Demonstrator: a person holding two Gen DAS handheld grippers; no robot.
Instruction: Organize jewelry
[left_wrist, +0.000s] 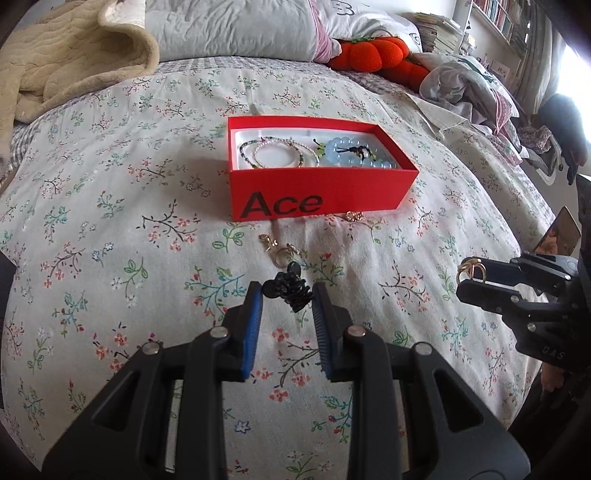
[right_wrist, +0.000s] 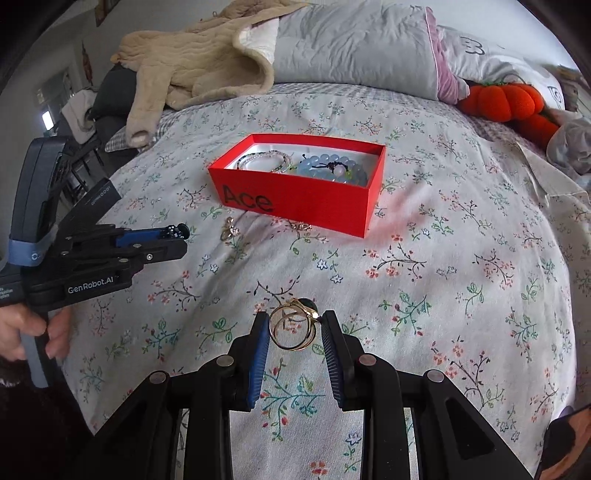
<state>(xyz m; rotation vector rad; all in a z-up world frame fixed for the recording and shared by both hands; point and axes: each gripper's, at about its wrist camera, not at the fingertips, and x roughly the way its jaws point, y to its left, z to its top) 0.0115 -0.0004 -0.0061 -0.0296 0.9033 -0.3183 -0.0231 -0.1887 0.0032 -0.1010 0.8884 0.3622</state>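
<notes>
Two grippers above floral bedspread, each holding jewelry. Left gripper clamped on black beaded ornament. Right gripper pinching gold ring. Red "Ace" box ahead holds blue bead bracelet, thin bead strands. Small gold pieces lie just before box.

Floral bedspread, bookshelves, daylight

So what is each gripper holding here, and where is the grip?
Left gripper: black ornament, pinched at its sides. Right gripper: gold ring, clamped across its band.
</notes>
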